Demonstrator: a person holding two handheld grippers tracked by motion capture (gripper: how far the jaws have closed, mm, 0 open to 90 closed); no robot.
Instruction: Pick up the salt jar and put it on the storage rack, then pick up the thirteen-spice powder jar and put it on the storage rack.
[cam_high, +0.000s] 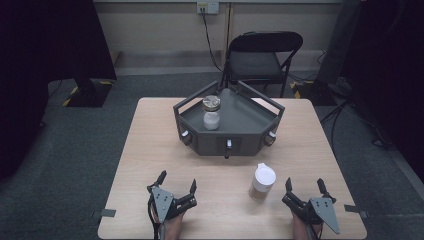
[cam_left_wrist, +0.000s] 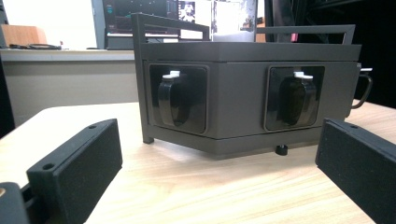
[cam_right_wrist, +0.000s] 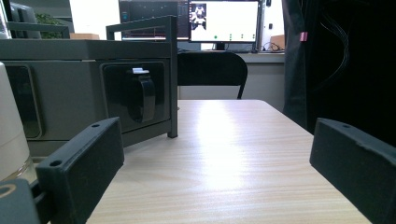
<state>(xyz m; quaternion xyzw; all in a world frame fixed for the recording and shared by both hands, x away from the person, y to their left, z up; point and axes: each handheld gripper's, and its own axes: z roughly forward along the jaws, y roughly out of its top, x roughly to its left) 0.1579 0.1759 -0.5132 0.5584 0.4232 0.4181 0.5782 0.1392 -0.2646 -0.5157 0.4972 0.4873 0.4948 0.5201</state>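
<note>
A dark grey angular tray stand (cam_high: 250, 117) sits at the far middle of the wooden table, with knobs on its front faces (cam_left_wrist: 175, 98) (cam_right_wrist: 140, 95). A jar with a metal lid (cam_high: 211, 113) stands upright inside it at the left. A second jar with a white lid (cam_high: 262, 182) stands on the table in front of the stand, just left of my right gripper (cam_high: 304, 185), and its side (cam_right_wrist: 11, 135) shows at the left edge of the right gripper view. My left gripper (cam_high: 177, 180) rests near the front edge. Both grippers are open and hold nothing.
A black folding chair (cam_high: 262, 57) stands behind the table. Bare tabletop (cam_high: 150, 145) lies left and right of the stand. Monitors (cam_right_wrist: 224, 21) show on a far desk in the right gripper view.
</note>
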